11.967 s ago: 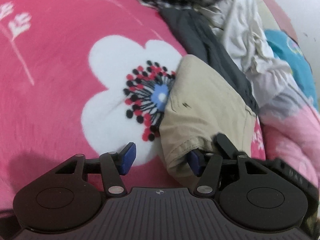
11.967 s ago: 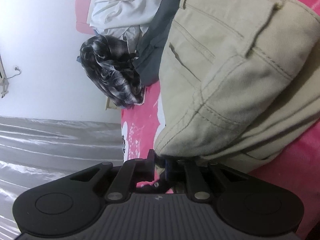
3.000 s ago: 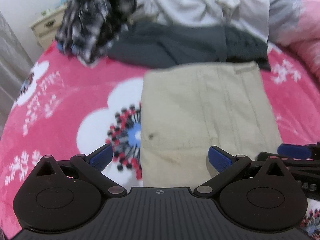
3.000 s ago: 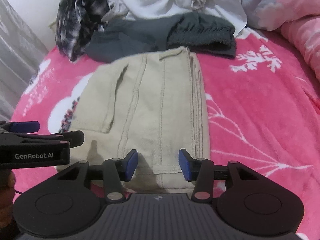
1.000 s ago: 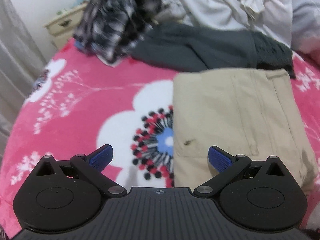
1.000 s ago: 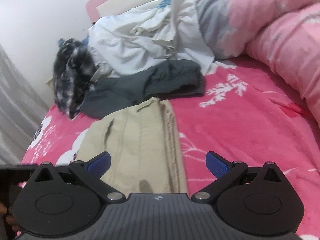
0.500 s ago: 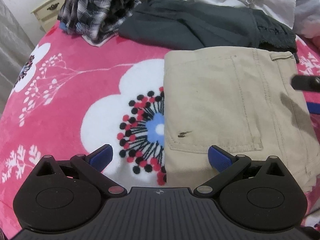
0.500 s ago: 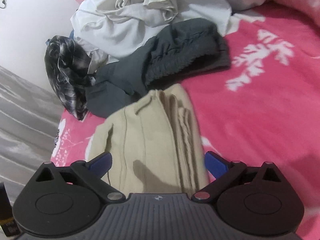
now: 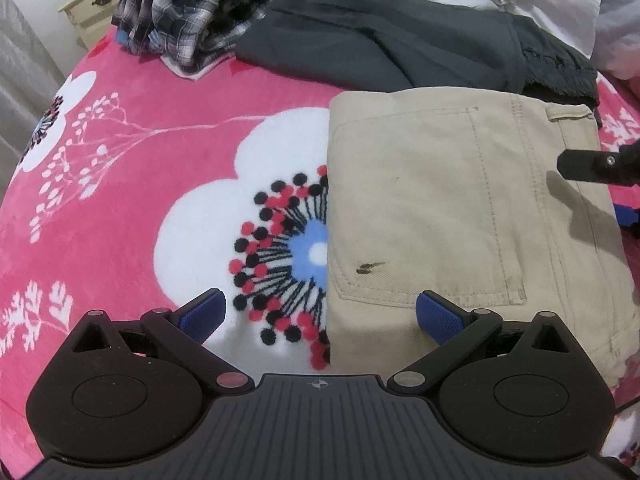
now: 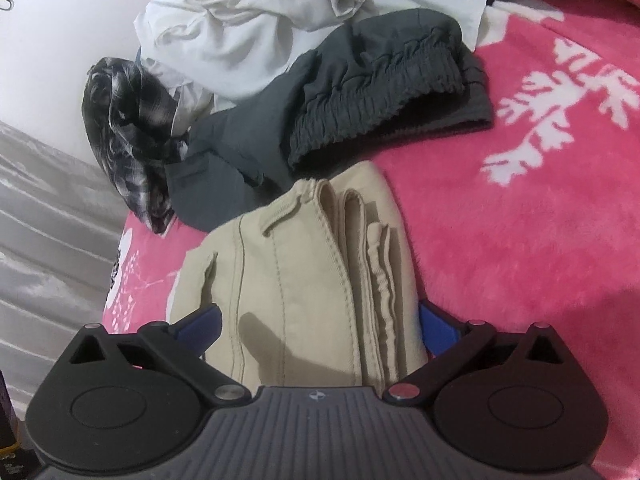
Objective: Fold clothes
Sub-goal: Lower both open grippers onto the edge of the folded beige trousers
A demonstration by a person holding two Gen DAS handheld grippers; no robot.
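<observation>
The khaki trousers (image 9: pixel 440 216) lie folded into a neat block on the pink floral blanket (image 9: pixel 120 184), dark grey garment (image 9: pixel 380 44) at twelve o'clock. Both the left gripper (image 9: pixel 320 316) and right gripper (image 10: pixel 318 326) hang spread, holding nothing. This fold looks finished; next likely means reaching for the grey piece.

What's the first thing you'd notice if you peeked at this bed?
The big white flower with red and black dots on the bright pink blanket. Right beside it lie folded khaki trousers, and behind them a heap of dark grey pants, a plaid shirt and white clothes.
</observation>
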